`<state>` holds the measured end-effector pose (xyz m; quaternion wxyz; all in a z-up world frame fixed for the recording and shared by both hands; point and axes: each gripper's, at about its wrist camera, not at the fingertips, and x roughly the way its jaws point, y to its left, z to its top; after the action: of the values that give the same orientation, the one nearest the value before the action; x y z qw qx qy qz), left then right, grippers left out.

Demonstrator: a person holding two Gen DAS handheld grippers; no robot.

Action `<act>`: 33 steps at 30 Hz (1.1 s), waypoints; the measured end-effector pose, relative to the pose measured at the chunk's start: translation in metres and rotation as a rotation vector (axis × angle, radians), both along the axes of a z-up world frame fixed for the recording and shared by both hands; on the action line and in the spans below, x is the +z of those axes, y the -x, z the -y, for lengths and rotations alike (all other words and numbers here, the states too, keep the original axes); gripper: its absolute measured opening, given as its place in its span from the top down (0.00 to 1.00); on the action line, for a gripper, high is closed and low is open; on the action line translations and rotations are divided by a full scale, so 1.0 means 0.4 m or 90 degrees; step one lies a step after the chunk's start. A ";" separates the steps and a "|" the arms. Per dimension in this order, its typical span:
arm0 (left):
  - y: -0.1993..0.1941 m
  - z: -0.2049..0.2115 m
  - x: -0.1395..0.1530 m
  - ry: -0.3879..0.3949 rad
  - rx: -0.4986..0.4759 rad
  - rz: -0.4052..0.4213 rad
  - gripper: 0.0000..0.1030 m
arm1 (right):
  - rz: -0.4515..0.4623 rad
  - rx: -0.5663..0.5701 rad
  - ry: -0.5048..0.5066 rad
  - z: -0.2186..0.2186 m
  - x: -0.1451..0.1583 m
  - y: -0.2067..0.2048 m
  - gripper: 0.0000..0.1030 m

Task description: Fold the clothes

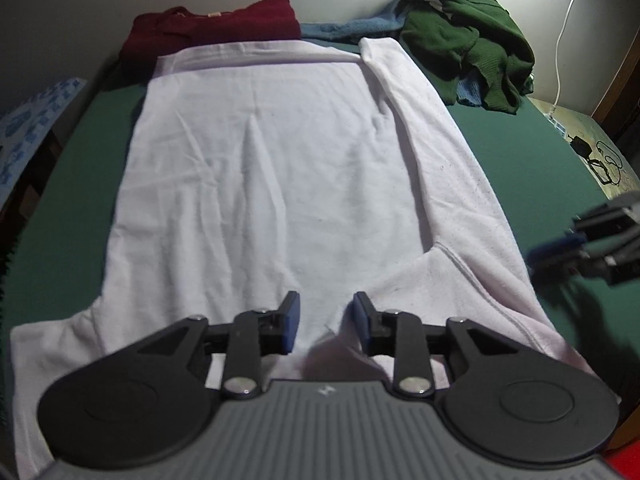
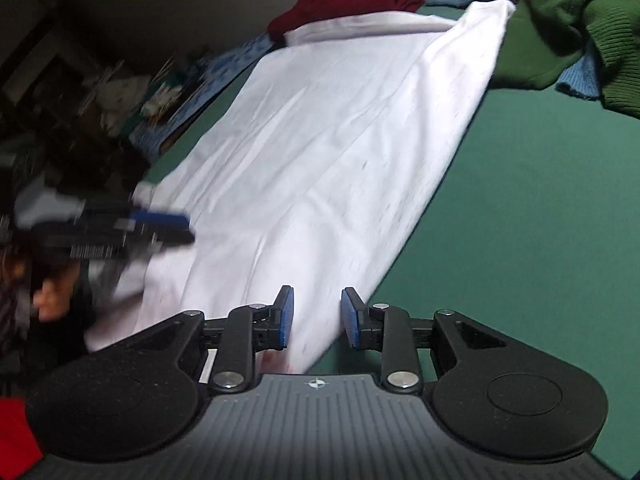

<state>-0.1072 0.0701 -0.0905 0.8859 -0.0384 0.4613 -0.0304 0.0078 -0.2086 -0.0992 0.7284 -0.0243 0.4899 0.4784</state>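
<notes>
White garment [image 1: 272, 168] lies spread flat on the green bench [image 1: 520, 152], its right side turned in over the body as a long flap, a sleeve out at the near left. Judged step: lengthwise folding, one side in; a matching fold of the left side would need its edge gripped. Left gripper [image 1: 326, 326] hovers over the near hem, jaws spread, empty. Right gripper [image 2: 316, 320] stands likewise parted at the garment's right edge, pinching nothing.

The right gripper [image 1: 592, 240] is smeared by blur and cut by the frame edge. The left gripper [image 2: 120, 228] is equally blurred. The white garment's [image 1: 260, 180] near hem is hidden behind gripper bodies.
</notes>
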 end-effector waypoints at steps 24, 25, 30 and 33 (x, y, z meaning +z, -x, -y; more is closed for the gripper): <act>0.109 0.057 -0.092 0.249 -0.305 -0.149 1.00 | -0.016 -0.303 0.043 0.027 -0.010 0.375 0.69; 0.113 0.058 -0.087 0.242 -0.316 -0.141 1.00 | -0.015 -0.314 0.042 0.021 -0.013 0.384 0.82; 0.114 0.011 -0.043 0.230 -0.329 -0.093 1.00 | -0.004 -0.380 0.059 0.025 -0.001 0.438 0.96; 0.094 -0.041 -0.028 0.237 -0.307 -0.081 1.00 | -0.011 -0.406 0.052 0.036 0.012 0.462 0.96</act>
<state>-0.1446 0.0864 -0.1018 0.8001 -0.0913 0.4982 -0.3215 -0.1768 -0.2229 -0.0942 0.8358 0.1054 0.4980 0.2059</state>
